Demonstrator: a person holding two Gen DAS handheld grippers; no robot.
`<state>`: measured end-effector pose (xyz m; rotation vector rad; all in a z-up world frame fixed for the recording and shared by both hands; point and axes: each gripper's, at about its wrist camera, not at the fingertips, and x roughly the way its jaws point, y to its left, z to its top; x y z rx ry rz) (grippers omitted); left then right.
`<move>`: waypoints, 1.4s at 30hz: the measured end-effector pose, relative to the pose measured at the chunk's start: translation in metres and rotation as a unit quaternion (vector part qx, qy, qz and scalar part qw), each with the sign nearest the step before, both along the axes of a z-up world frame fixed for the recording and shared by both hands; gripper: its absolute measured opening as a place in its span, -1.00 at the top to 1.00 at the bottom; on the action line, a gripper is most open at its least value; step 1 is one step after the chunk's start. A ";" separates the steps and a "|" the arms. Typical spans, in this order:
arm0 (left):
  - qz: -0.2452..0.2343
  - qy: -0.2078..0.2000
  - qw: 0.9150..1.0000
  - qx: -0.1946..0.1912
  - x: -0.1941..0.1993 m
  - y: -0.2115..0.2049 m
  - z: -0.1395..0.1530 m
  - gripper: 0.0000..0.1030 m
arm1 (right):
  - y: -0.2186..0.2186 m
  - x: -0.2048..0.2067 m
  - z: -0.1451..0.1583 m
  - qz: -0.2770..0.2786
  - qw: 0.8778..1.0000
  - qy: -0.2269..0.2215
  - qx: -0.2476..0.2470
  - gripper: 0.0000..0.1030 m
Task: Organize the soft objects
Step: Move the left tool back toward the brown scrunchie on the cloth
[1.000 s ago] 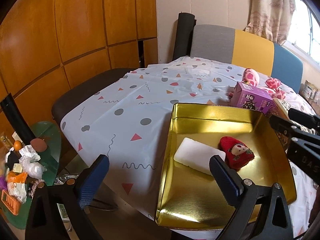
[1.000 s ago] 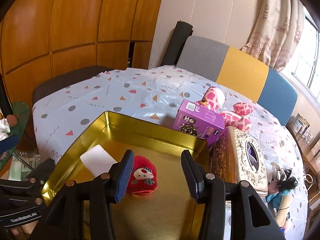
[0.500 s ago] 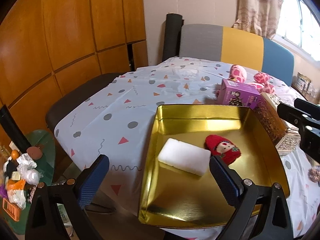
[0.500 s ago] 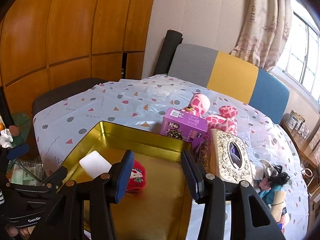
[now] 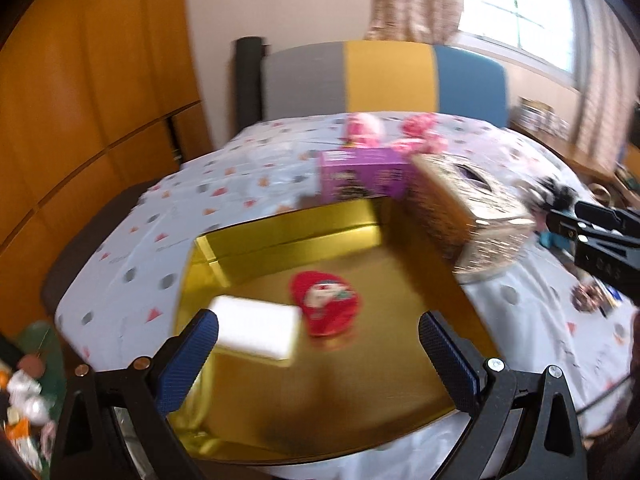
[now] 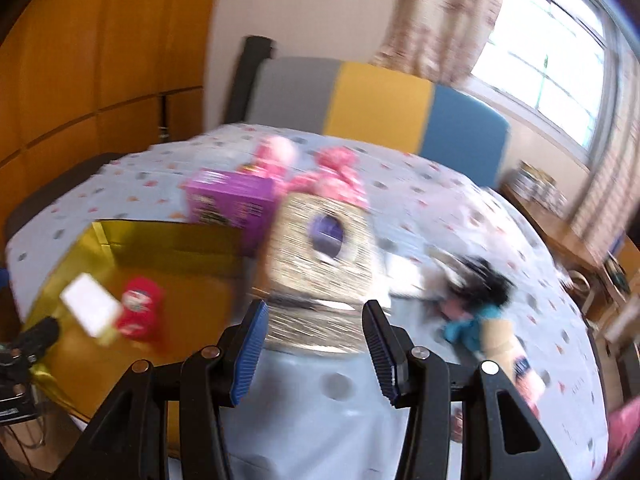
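Between the fingers of the left tongs (image 5: 318, 354) lay the gold tray (image 5: 400, 408), with nothing held; the jaws stood wide apart. Just ahead of the left finger sat a white soft block (image 5: 256, 330) on the tray floor. Touching the block's right end was a red soft toy (image 5: 326, 308) with a small face on it. Past the tray's far wall stood a purple box (image 5: 366, 178), and behind that lay a pink spotted plush (image 5: 420, 132).

Right in front of the right tongs (image 6: 314, 356) sat a shiny patterned tissue box (image 6: 320, 256) on the spotted cloth (image 6: 304, 412). Those jaws were partly open and gripped nothing. To the right of these tongs lay a doll (image 6: 480, 300) with black hair and blue clothes. Off to their left was the tray with the block and red toy inside.
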<state>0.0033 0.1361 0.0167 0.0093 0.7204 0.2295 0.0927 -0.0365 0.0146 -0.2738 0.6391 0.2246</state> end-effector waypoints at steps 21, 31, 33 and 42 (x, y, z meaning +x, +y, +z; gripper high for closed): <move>-0.271 0.031 0.962 0.010 0.062 -0.181 -0.012 -0.80 | -0.290 0.010 -0.012 -0.350 0.924 0.015 0.151 0.04; -0.357 0.089 0.929 -0.026 0.101 -0.271 -0.043 -0.73 | -0.320 0.006 -0.023 -0.369 0.897 0.046 0.238 0.04; -0.377 0.101 0.920 -0.024 0.108 -0.289 -0.050 -0.73 | -0.318 0.008 -0.026 -0.367 0.897 0.049 0.241 0.01; -0.408 0.136 0.903 -0.019 0.139 -0.346 -0.080 -0.73 | -0.329 0.015 -0.037 -0.379 0.880 0.075 0.276 -0.19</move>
